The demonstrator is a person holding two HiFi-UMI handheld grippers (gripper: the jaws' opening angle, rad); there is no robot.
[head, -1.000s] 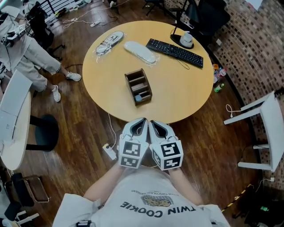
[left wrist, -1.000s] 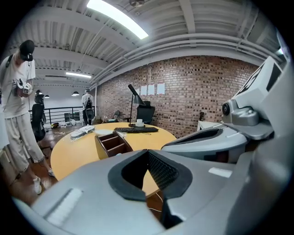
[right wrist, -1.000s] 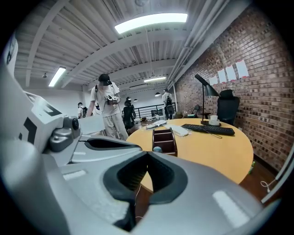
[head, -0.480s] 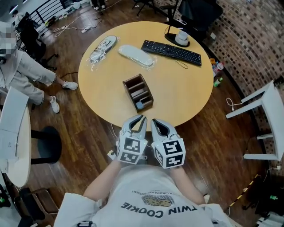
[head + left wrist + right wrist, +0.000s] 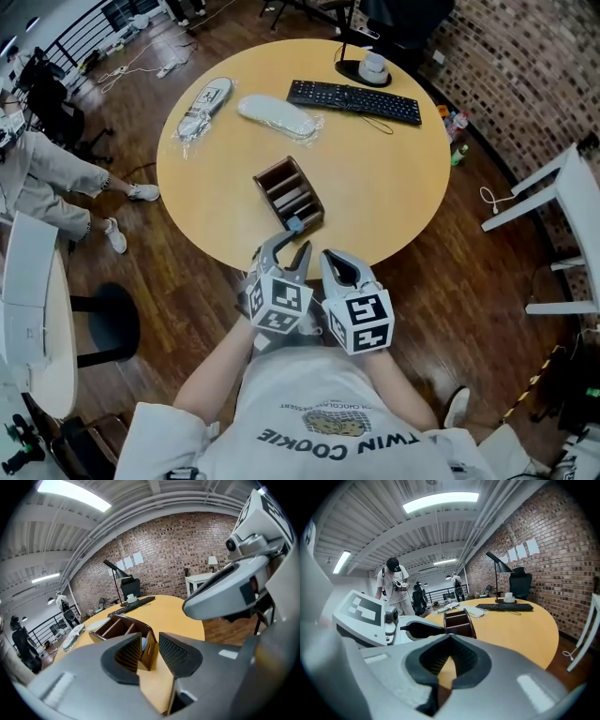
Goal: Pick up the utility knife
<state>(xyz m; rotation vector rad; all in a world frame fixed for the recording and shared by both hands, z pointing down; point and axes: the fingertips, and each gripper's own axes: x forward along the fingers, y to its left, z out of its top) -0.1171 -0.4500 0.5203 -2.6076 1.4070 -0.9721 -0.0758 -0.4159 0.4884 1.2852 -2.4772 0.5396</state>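
Forearms drawn in, left tongs opening, empty, right tongs clenched, empty, both tilted downward.

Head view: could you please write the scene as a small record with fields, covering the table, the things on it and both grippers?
table: round, light wood
organiser: brown, open-topped, near the table's near edge
blue item: in the organiser's nearest compartment; possibly the knife, too small to tell
keyboard: black, at the far side
left gripper: jaws opening, nothing between the pads, tips just short of the organiser
right gripper: jaws together, empty, beside the left gripper at the table's edge
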